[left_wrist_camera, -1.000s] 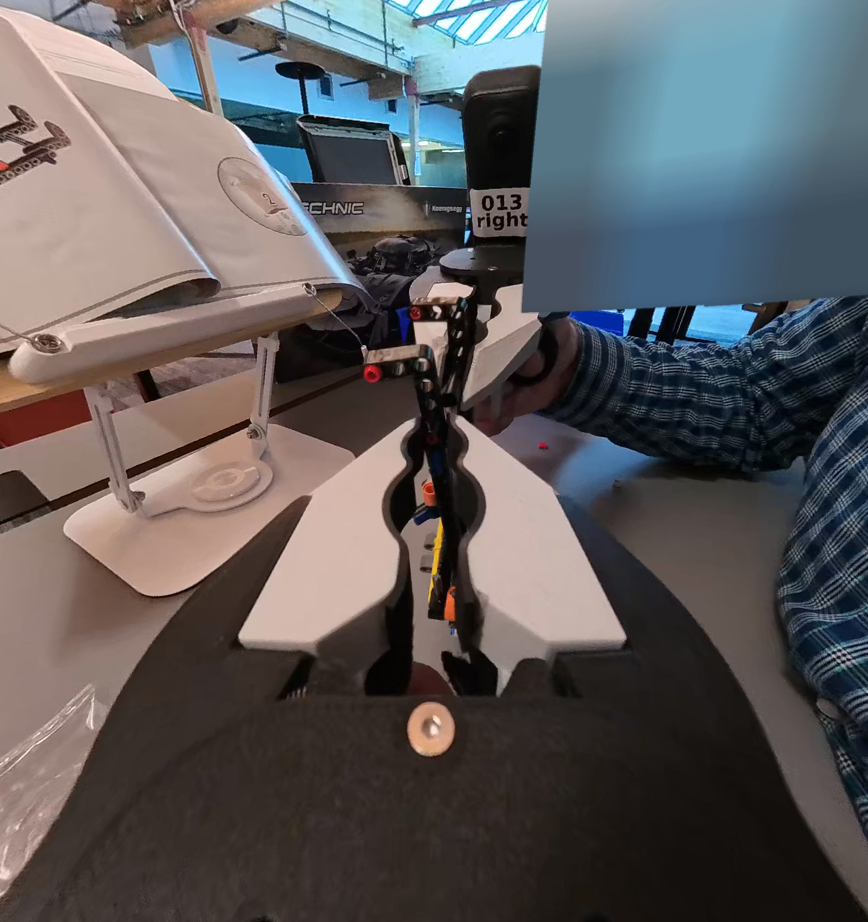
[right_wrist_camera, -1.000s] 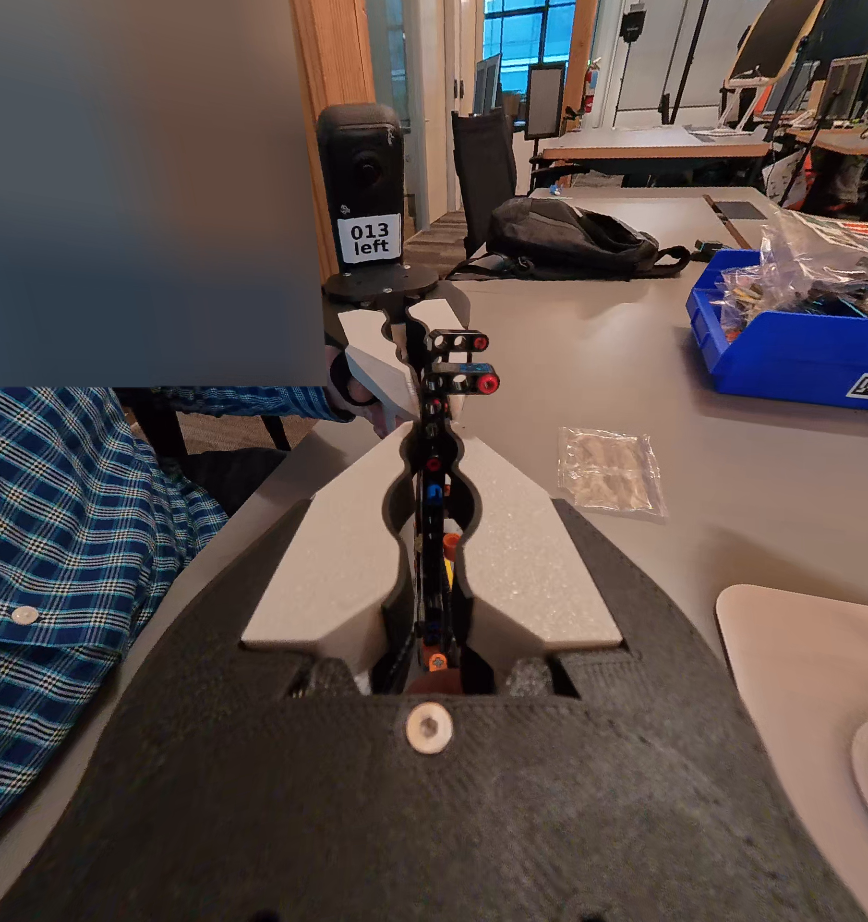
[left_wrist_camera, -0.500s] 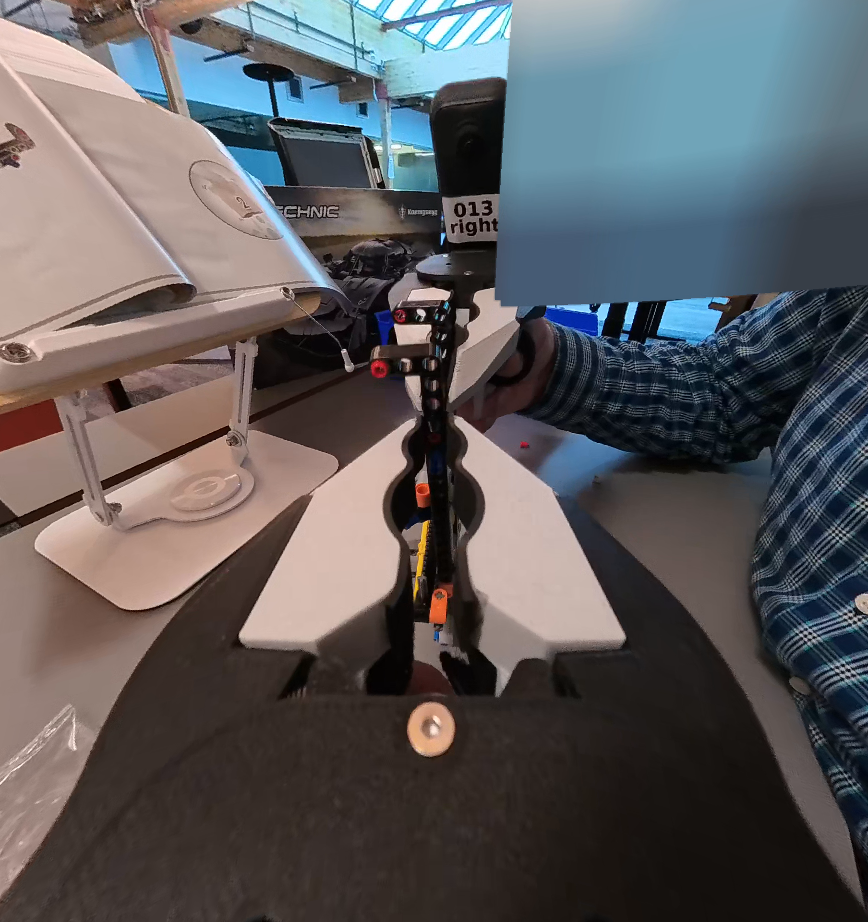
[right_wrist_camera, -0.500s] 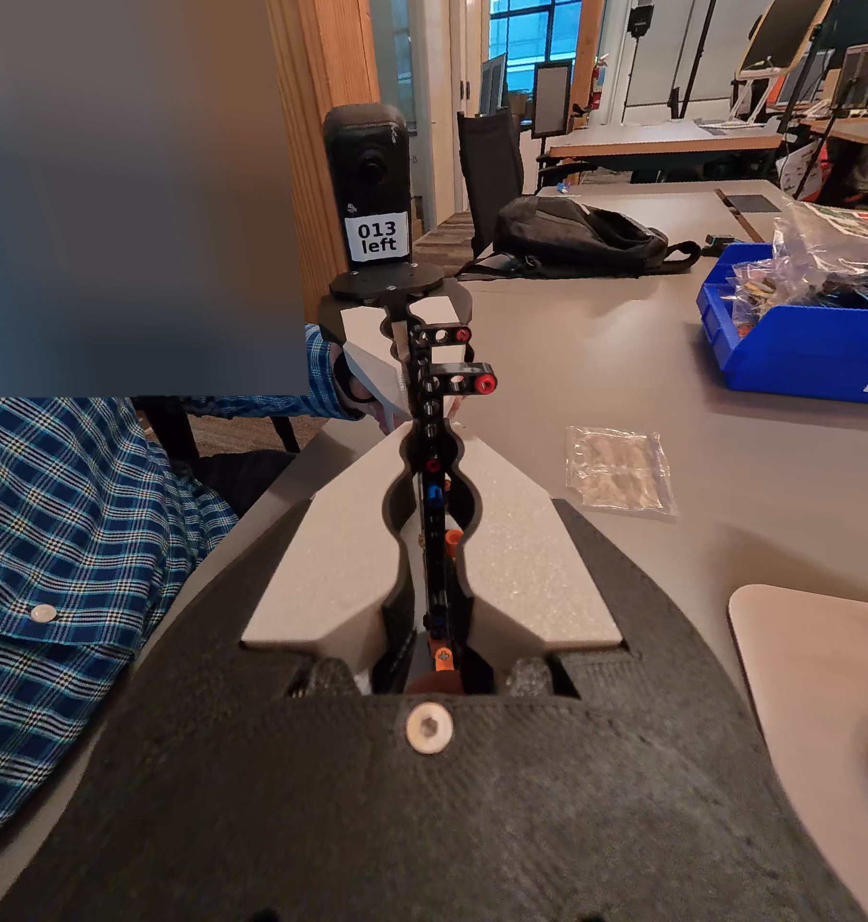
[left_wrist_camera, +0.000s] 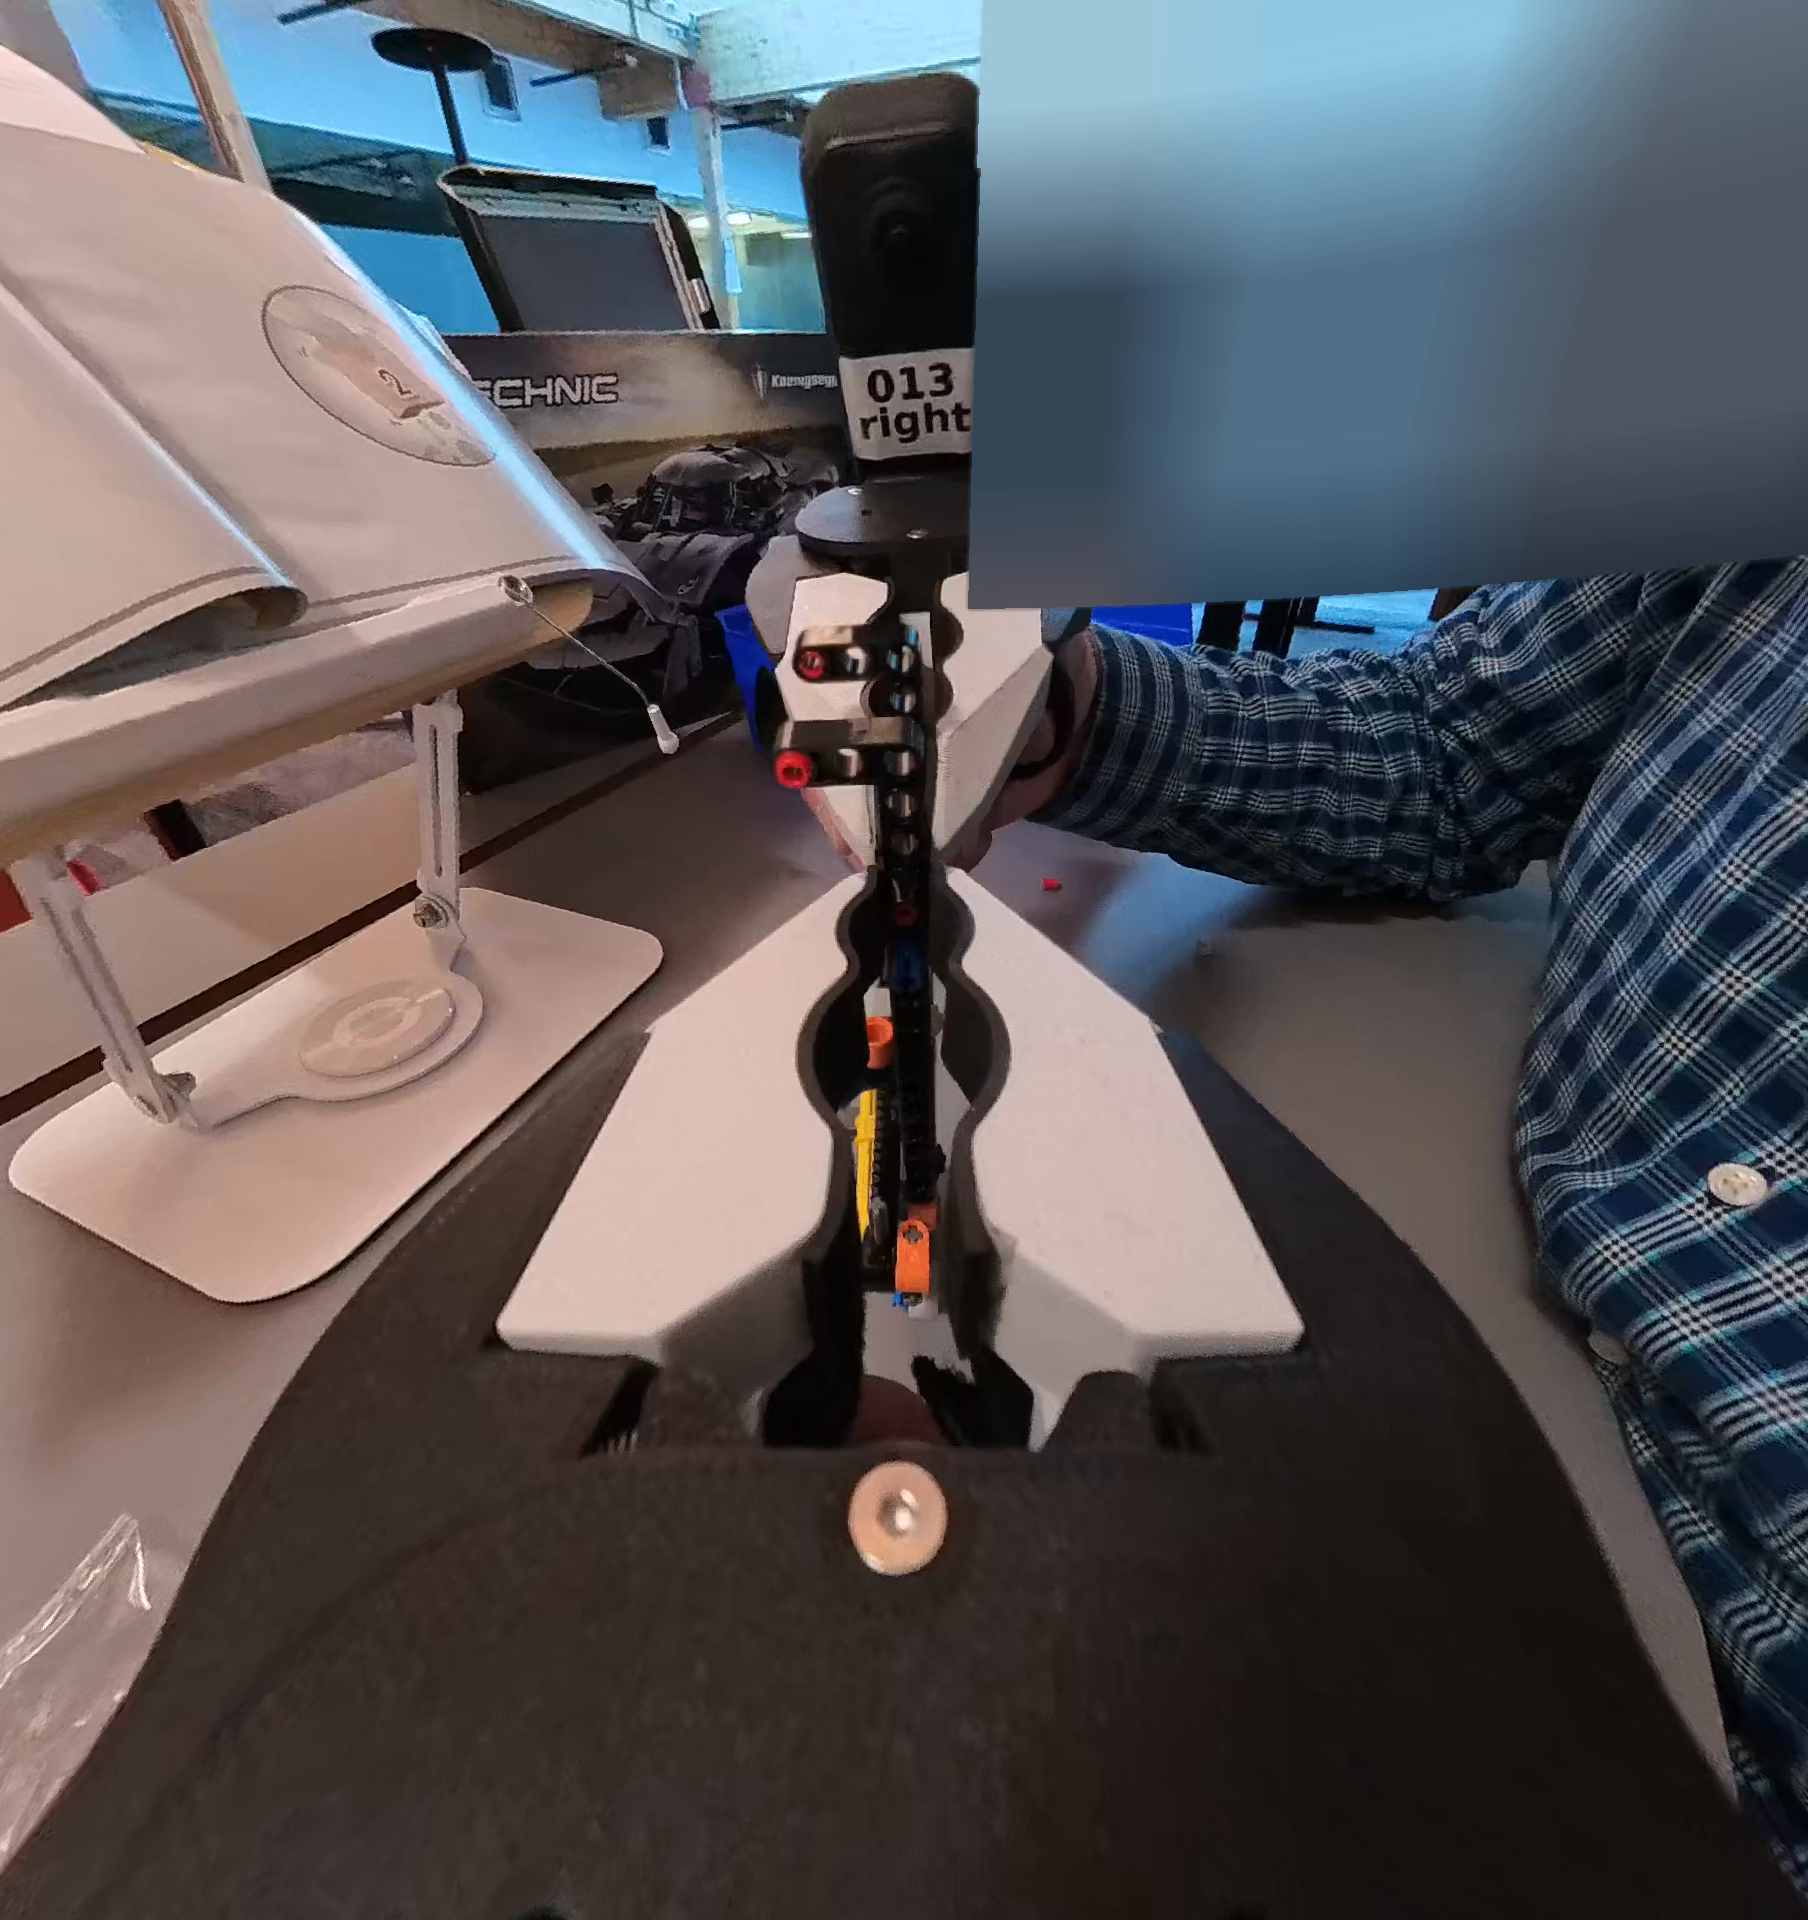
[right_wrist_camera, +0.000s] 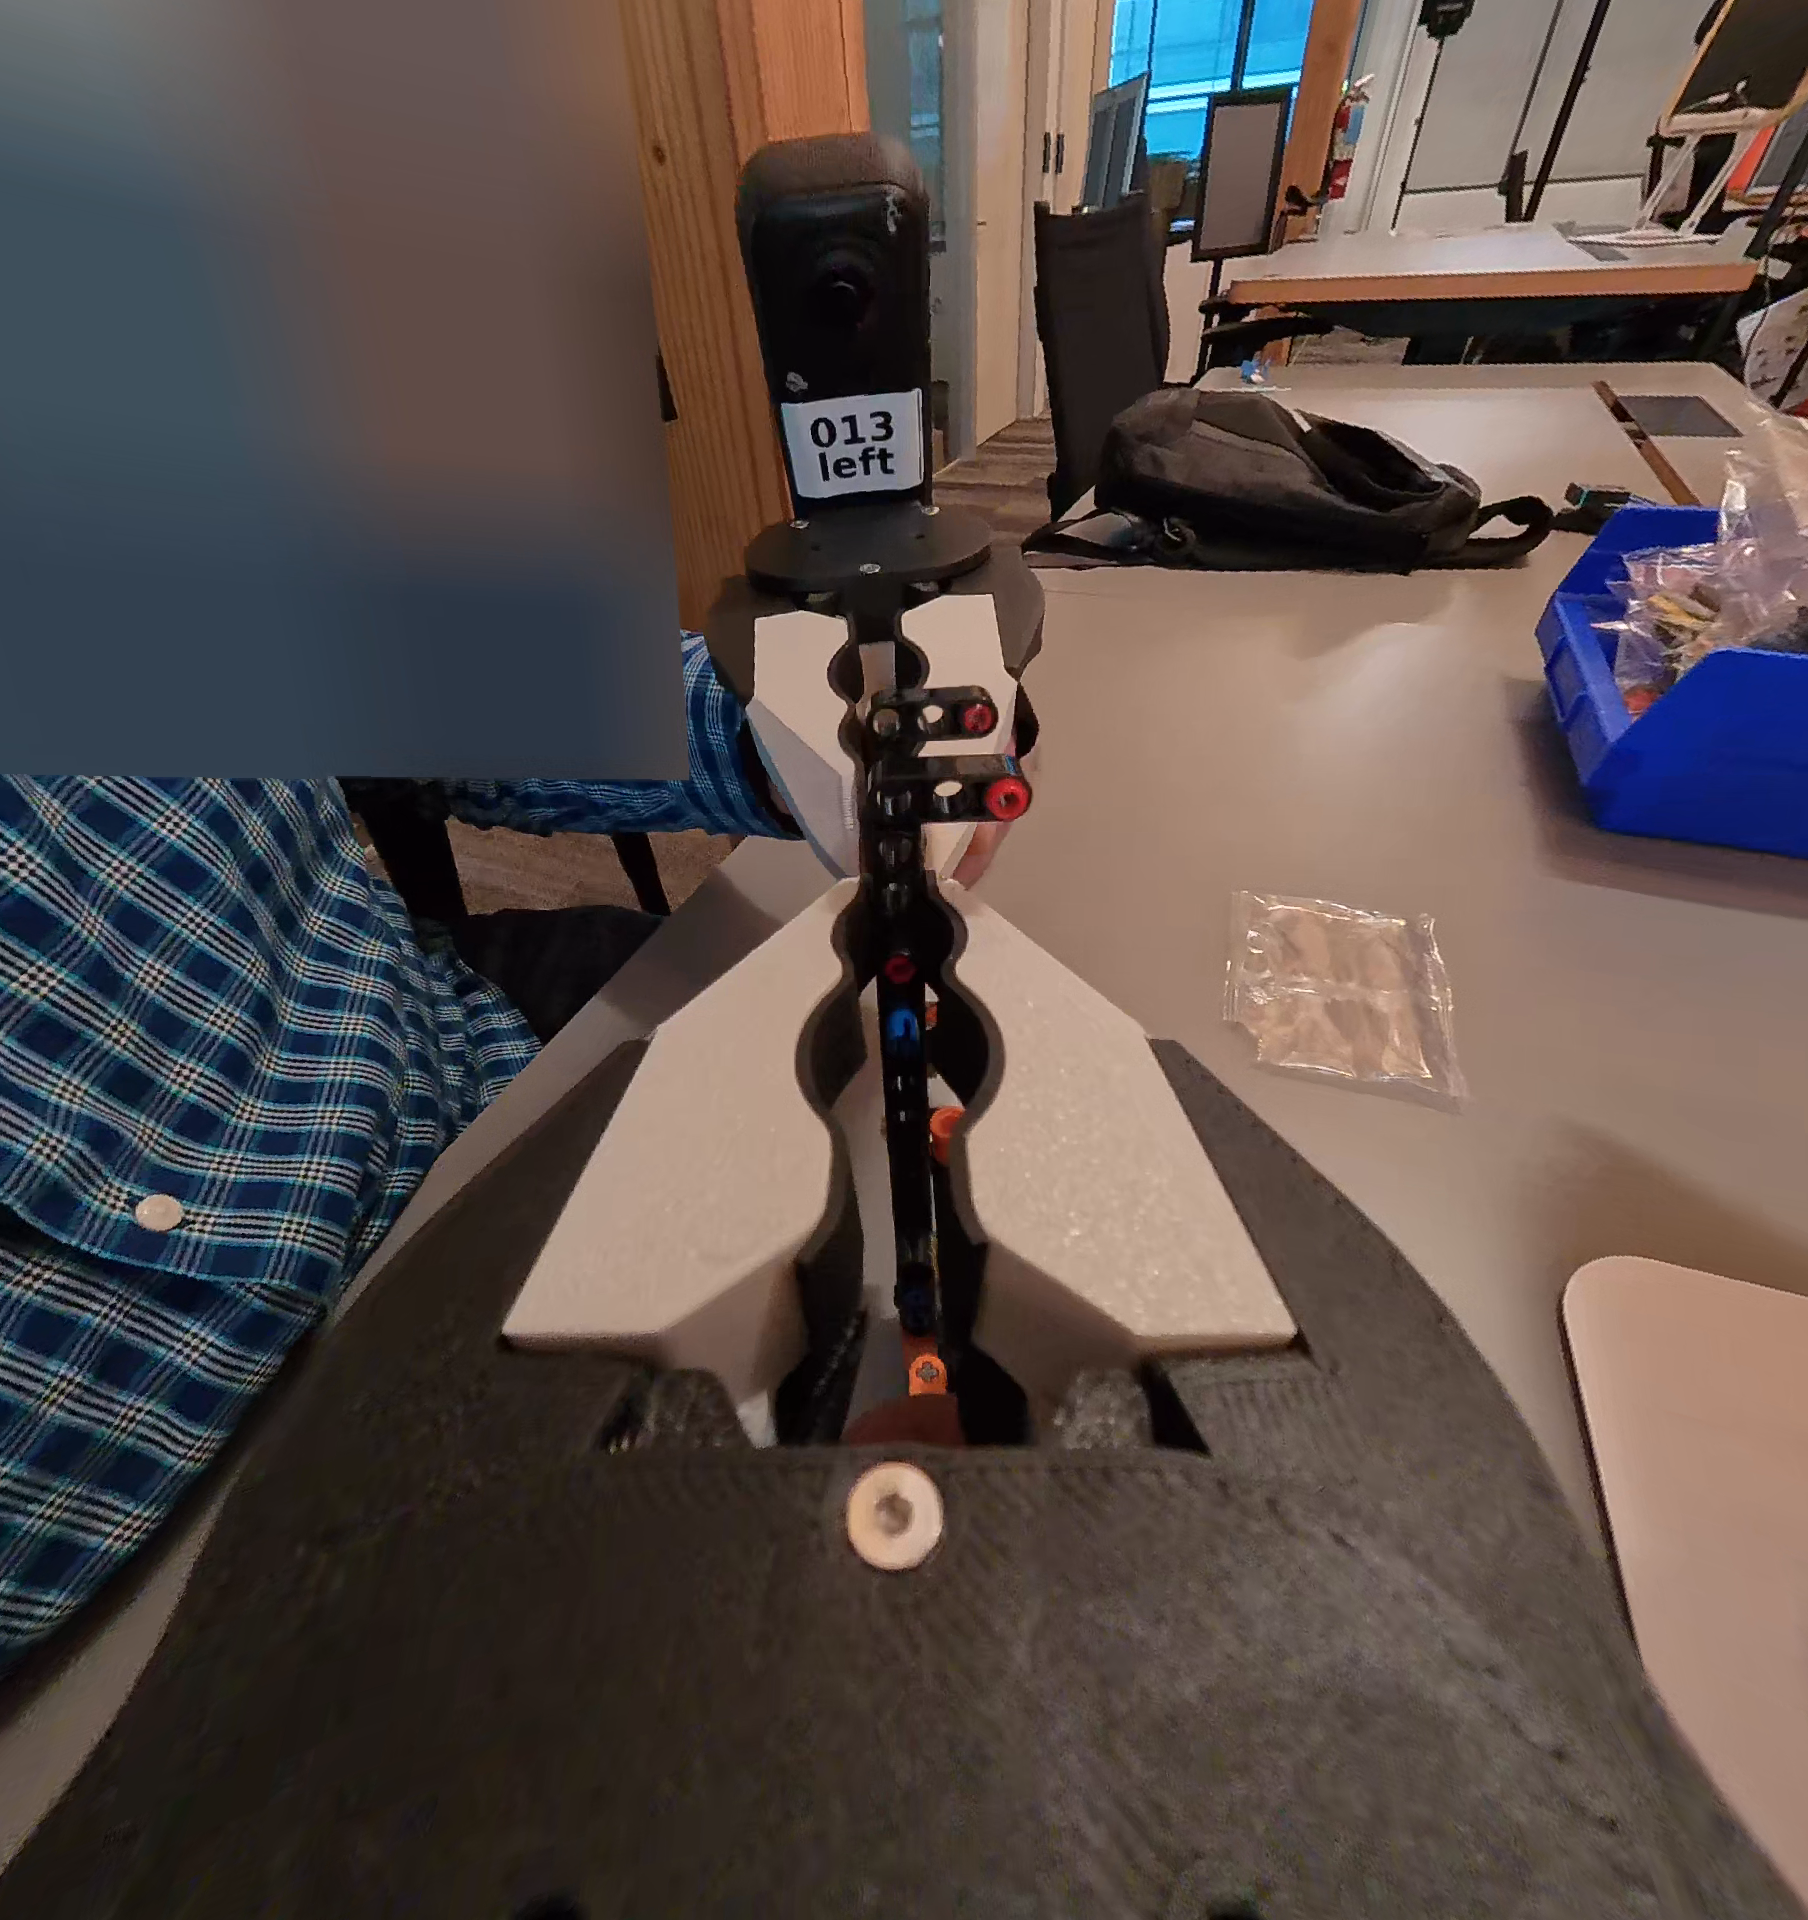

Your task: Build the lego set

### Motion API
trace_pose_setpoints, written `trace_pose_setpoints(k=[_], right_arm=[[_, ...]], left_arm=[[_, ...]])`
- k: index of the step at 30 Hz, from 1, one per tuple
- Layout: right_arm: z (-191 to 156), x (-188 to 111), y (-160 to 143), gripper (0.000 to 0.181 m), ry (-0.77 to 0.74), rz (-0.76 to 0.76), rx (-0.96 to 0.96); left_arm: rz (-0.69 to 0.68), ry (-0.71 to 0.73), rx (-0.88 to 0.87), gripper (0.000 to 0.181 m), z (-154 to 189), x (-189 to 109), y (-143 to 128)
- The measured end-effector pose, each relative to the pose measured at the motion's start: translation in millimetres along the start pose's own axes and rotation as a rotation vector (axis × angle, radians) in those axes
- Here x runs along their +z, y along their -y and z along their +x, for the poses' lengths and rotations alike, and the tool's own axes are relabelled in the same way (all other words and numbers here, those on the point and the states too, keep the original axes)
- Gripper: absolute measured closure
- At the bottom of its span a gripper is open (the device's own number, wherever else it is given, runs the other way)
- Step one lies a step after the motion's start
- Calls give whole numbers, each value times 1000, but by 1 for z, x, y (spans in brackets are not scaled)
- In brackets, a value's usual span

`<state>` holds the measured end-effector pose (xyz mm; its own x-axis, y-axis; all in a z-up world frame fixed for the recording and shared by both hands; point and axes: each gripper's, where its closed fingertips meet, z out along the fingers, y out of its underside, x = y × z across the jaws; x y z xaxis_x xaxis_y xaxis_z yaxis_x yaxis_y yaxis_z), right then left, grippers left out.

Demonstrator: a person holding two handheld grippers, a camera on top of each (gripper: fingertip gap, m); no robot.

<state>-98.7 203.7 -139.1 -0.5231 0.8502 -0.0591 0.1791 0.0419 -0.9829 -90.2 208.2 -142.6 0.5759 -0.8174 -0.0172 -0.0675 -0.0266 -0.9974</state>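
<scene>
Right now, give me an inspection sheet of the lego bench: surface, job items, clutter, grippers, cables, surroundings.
Surface: grey table, mostly bare.
Job's things: long black lego assembly with red, blue, orange and yellow parts, spanning both grippers; open instruction book on a white stand; blue bin of bagged parts.
Clutter: small clear bag; clear plastic at the left edge; tiny red piece on the table.
Grippers: left gripper and right gripper both shut on the assembly, fingers facing each other.
Cables: nothing seen.
Surroundings: black backpack, set box, other desks behind.

Open-plan office/lab: desks (right_wrist_camera: pixel 1482 275); monitors (right_wrist_camera: pixel 1243 171); parts bin (right_wrist_camera: pixel 1710 748).
</scene>
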Motion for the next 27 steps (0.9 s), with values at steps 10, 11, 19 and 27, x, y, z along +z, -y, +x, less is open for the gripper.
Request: trace_pose_setpoints(k=[10, 11, 19, 27], right_arm=[[10, -2, 1, 138, -106, -24, -24], [11, -6, 0, 127, -128, -42, -27], [-6, -67, -42, 125, -310, -247, -10], [-36, -101, -81, 132, -445, -331, 135]], left_arm=[[-52, 101, 116, 177, -3, -4, 5], [-70, 150, 148, 177, -5, -6, 5], [-346, 369, 575, 177, 30, 10, -28], [-623, 436, 967, 176, 62, 50, -106]])
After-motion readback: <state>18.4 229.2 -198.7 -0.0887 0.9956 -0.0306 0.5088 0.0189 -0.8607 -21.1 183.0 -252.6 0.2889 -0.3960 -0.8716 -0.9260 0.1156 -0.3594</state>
